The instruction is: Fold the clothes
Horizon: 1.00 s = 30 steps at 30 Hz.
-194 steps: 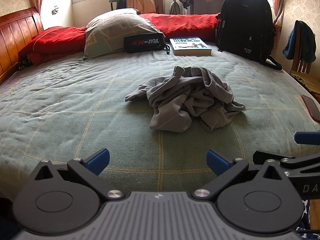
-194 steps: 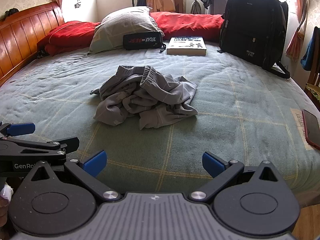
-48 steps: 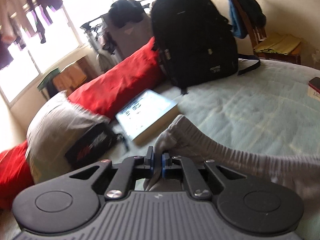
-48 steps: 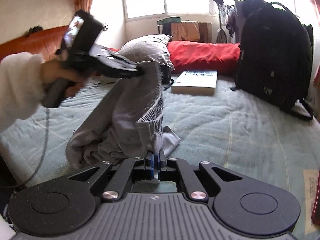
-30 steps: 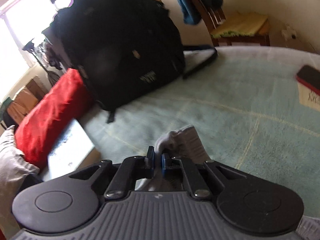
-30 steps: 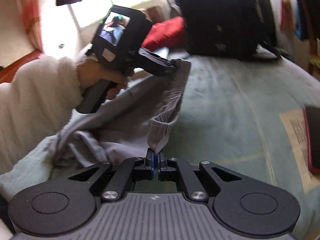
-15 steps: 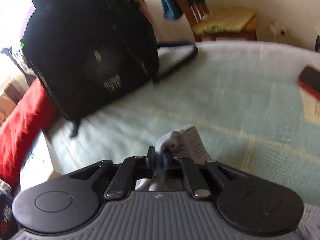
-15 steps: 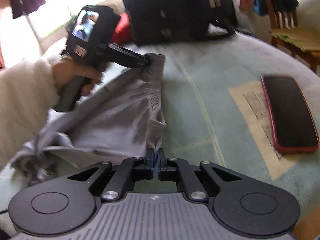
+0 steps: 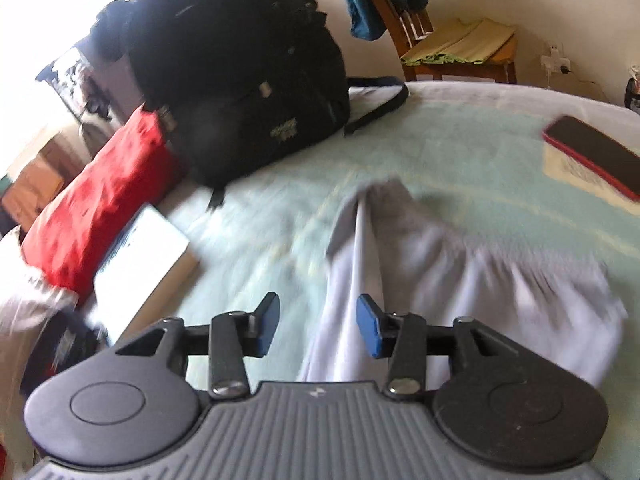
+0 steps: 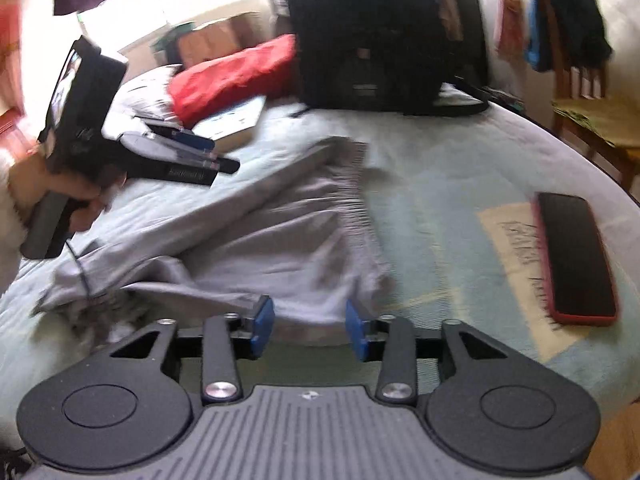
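grey elasticated-waist fabric shorts (image 10: 280, 236) spread mid-frame on pale green bed blanket (image 10: 440, 184) | waistband axis runs up-frame from right gripper (image 10: 307, 330), nearer it | left gripper (image 9: 318, 330) | both jaws just opened, spread, empty, cloth released

the shorts (image 10: 280, 236) lie on the bed (image 10: 440, 200), phone (image 10: 572, 256) to their right.

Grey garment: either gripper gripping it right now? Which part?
Nothing is held. The left gripper and right gripper have just been opening; both stand open, pads off the cloth. The grey garment lies spread on the bed.
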Tool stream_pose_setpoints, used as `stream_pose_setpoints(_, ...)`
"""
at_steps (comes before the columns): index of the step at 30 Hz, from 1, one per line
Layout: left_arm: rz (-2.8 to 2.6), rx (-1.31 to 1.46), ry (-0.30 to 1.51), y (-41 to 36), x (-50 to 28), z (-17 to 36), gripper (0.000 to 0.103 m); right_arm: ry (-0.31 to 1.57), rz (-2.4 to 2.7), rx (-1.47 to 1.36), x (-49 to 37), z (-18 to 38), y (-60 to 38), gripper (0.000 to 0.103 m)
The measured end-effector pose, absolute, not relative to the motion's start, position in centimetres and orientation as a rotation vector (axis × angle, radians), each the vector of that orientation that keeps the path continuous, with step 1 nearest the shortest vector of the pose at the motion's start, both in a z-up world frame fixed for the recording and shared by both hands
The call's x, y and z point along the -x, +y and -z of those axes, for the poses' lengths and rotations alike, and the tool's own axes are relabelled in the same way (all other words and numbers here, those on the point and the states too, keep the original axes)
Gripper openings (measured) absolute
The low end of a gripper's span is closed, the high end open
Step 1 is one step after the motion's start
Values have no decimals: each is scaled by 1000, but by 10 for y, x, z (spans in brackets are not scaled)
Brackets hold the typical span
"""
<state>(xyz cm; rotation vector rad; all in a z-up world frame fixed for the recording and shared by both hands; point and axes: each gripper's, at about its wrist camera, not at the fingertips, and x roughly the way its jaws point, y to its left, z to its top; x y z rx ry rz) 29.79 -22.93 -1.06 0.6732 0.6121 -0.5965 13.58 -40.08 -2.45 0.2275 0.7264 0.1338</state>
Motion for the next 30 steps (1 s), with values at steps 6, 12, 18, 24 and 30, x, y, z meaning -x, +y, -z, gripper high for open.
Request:
stream_pose_setpoints(6,509,-625,702,-136,-234,10,60,734,-236,-187,-119,16,-359,79)
stream_pose_setpoints(12,396,-580,727,-65,-174,19,70,782,-303,-165,-116,19,-315,84)
stream_pose_setpoints(18,372,-426,745,-24,-149,32,72,798,-337,-153,-110,20,-278,90)
stream_pose_setpoints(24,391,-334,739,-19,-146,44,73,833,-329,-116,-109,24,-259,91)
stream_pose_setpoints(30,406,-261,744,-23,-156,53,75,846,-327,-120,-112,31,-253,97)
